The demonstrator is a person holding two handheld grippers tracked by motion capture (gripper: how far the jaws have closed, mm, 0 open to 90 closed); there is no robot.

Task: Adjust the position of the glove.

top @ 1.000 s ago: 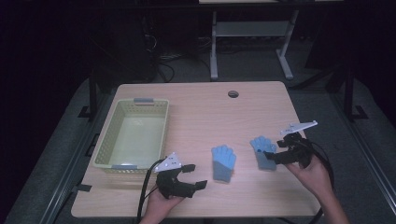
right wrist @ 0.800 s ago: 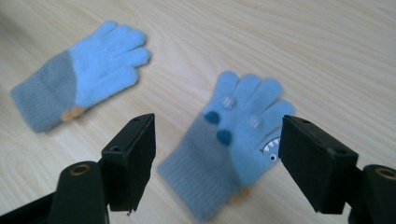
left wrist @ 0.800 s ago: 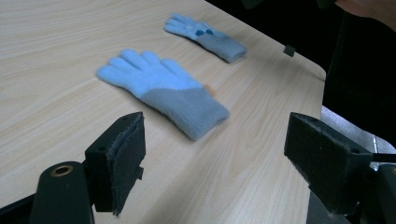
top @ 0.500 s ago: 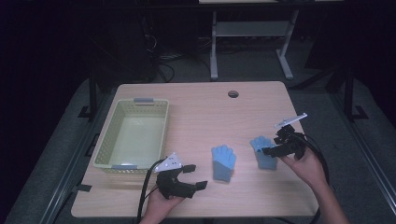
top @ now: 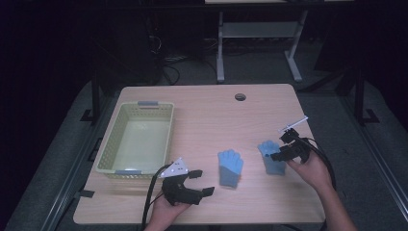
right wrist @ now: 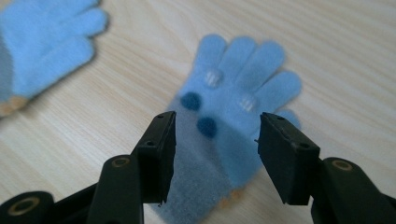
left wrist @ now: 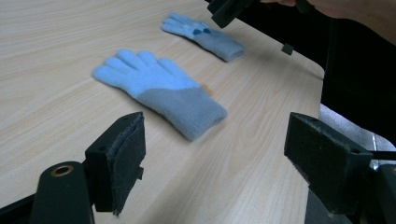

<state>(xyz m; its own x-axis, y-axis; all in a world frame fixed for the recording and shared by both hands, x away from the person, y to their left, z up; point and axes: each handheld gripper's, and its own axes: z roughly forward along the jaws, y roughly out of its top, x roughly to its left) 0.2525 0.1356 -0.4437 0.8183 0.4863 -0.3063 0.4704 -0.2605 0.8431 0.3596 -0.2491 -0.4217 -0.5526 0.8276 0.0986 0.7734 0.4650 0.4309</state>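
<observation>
No writing or brand can be read on anything here; the one marking is a cluster of dark and pale dots on one glove.

The wooden table (top: 207,110) carries everything. The pale green basket (top: 108,144) sits well to the far left of the left gripper (top: 192,183), its long axis running away from the person, with grey handle tabs at the near and far ends.

The plain glove (top: 229,166) lies flat between the two grippers, just to the right of the left one. Its long axis runs away from the person, fingers pointing to the far side and the greyer cuff toward the near edge. In the left gripper view it lies (left wrist: 159,91) ahead of the jaws, not between them.

The dotted glove (right wrist: 233,126) lies flat directly under the right gripper (right wrist: 215,154), fingers pointing away from the jaws and the cuff back toward them; in the high view it lies (top: 272,161) roughly parallel to the plain glove and near it, but apart.

The right gripper's jaws have just been closing and now stand about half open, straddling the dotted glove's palm and cuff. Whether the pads touch the fabric cannot be told, and they do not yet pinch it.

The left gripper (left wrist: 215,154) rests low at the near table edge, jaws wide apart, holding nothing.
</observation>
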